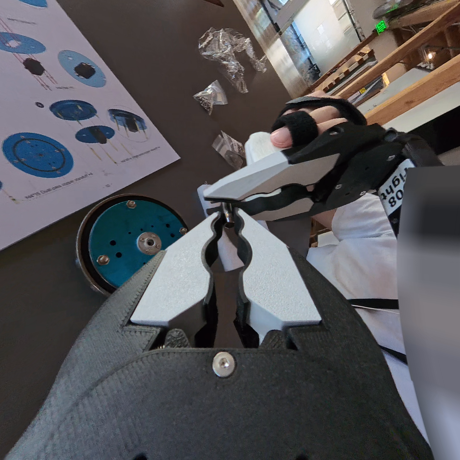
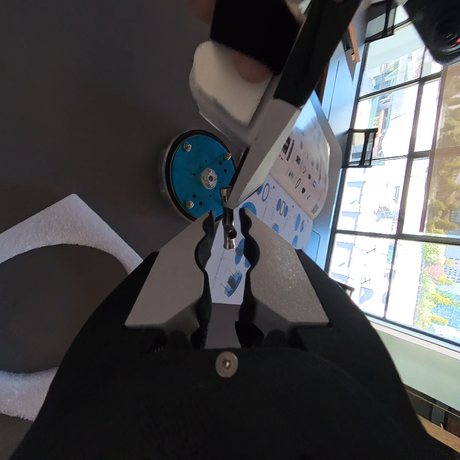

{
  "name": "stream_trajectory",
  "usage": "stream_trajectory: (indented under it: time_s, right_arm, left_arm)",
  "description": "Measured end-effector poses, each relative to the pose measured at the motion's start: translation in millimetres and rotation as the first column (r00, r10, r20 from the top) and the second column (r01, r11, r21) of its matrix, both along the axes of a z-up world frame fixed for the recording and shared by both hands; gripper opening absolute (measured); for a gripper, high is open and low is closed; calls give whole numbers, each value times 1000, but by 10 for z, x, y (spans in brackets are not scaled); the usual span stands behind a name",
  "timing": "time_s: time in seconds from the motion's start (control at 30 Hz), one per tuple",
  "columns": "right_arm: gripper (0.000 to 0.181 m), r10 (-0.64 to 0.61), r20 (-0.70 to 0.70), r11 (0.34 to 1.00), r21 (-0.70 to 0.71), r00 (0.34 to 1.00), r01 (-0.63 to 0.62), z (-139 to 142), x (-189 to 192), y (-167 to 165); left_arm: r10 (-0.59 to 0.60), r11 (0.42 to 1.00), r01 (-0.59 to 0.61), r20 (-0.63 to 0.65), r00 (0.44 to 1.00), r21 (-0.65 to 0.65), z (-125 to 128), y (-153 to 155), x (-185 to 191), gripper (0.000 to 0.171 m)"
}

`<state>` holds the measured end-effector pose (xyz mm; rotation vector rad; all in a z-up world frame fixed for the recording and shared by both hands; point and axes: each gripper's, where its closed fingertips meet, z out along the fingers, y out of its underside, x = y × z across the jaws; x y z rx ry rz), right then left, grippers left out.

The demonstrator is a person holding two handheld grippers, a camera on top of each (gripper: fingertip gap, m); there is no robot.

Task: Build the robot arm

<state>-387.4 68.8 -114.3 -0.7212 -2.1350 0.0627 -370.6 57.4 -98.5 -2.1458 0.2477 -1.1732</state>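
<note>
My left gripper (image 1: pixel 227 215) is shut on a small metal fitting (image 1: pixel 228 220) and holds it in the air above the dark table (image 1: pixel 154 74). In the right wrist view the left gripper (image 2: pixel 227 202) comes down from above and pinches the fitting's upper end. My right gripper (image 2: pixel 227 212) is open, with a finger on each side of the fitting (image 2: pixel 229 230) and a gap on both sides. It also shows in the left wrist view (image 1: pixel 211 199), coming in from the right. A blue disc (image 1: pixel 129 241) in a metal ring lies on the table just beyond both grippers.
A printed sheet with blue part drawings (image 1: pixel 62 112) lies at the left. Small clear plastic bags (image 1: pixel 224 52) lie beyond. A white foam piece (image 2: pixel 62 224) with a round cutout lies near the disc (image 2: pixel 201 176). A gloved hand (image 1: pixel 303 124) holds the right gripper. Large windows (image 2: pixel 398 199) stand behind. The tips of both grippers are at nearly the same place. The blue disc (image 1: pixel 129 241) is about 6 cm from my right fingertips. Look for it in the right wrist view (image 2: pixel 218 175) too.
</note>
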Motion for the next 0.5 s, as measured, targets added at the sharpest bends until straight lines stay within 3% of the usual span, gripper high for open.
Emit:
stream_trajectory:
  time_s: [0.07, 0.17, 0.23, 0.27, 0.3, 0.33, 0.4, 0.43, 0.47, 0.5]
  right_arm:
    - [6, -3, 8, 999, -38, 1000, 3, -14, -2, -23]
    - [6, -27, -14, 991, -129, 1000, 25, 16, -20, -24]
    - [6, -59, -63, 952, -302, 996, 37, 115, -44, -32]
    - [6, -99, -103, 902, -430, 990, 45, 205, -69, -19]
    - [5, -143, -148, 811, -584, 979, 31, 324, -97, -17]
    - [5, -189, -186, 668, -744, 964, -12, 468, -117, -24]
    - [6, -264, -190, 228, -965, 946, -130, 760, -115, -9]
    - [5, -274, -163, 10, -986, 948, -167, 863, -101, 23]
    - [5, -265, -150, -155, -968, 953, -196, 932, -89, 45]
    - [5, -261, -140, -266, -941, 955, -211, 960, -84, 62]
  left_arm:
    - [2, 1000, -1, -35, 999, 12, -5, -8, -1, 7]
    - [12, 999, -10, -42, 999, 51, 40, 11, -18, 6]
    - [13, 989, -11, -13, 1000, 150, 198, 53, -59, 1]
    - [27, 978, -27, 3, 1000, 206, 298, 76, -108, 13]
    - [55, 965, -58, 19, 998, 255, 391, 109, -178, 34]
    - [77, 948, -86, 40, 996, 305, 486, 130, -240, 45]
    - [68, 909, -108, 112, 991, 402, 679, 109, -267, 50]
    - [37, 891, -104, 159, 987, 442, 772, 79, -229, 46]
    - [-5, 875, -92, 200, 980, 475, 849, 39, -163, 42]
    - [-26, 869, -85, 218, 976, 488, 871, 23, -102, 36]
